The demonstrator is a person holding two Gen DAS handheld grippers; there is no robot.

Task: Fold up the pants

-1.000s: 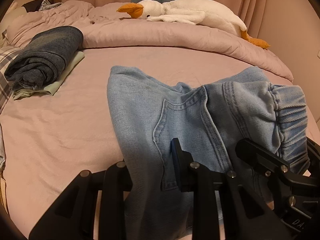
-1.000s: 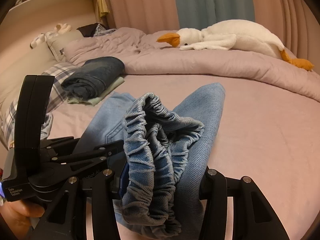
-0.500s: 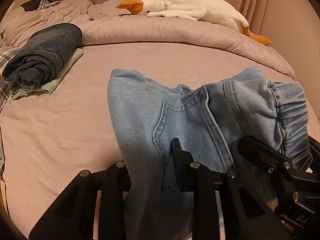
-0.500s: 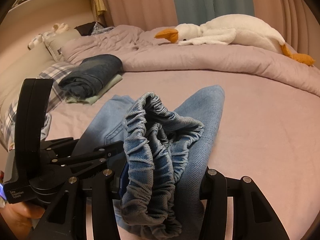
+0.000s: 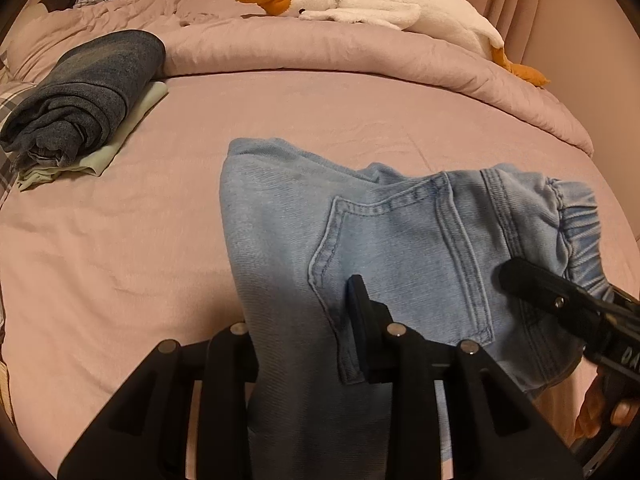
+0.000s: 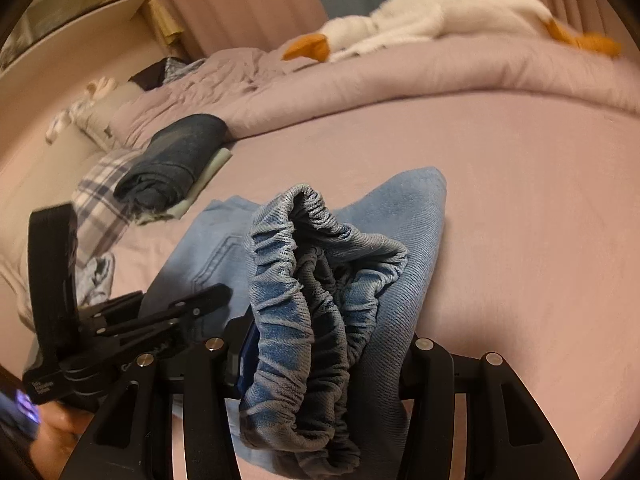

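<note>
Pants: light blue denim pants [image 5: 392,240] lie partly folded in the lower middle of the left wrist view, on the pink bed sheet [image 5: 120,240]; a back pocket with its stitched seams faces up.
Waistband: the gathered elastic waistband [image 6: 320,300] stands bunched up in the lower middle of the right wrist view, open like a loop; in the left wrist view it sits at the right edge of the denim.
Left gripper: the left gripper [image 5: 304,344] is at the bottom centre of its own view, with a fold of the pants running down between the two fingers; its jaws are opening, and the fabric between them is now only loosely enclosed.
Right gripper: the right gripper [image 6: 320,360] is at the bottom centre of its view, clamped on the bunched waistband, which fills the gap between its fingers.
Hands: fingers of the person's right hand [image 5: 604,408] show at the lower right of the left wrist view; a bit of the left hand [image 6: 60,428] shows at the lower left of the right wrist view.
Folded stack: dark blue folded jeans [image 5: 84,92] rest on a pale green folded garment [image 5: 120,136], upper left, well apart from the pants.
Goose: a white plush goose [image 5: 380,4] with an orange beak lies on the pink duvet [image 5: 360,60] along the top.
Right view: background blurred.
</note>
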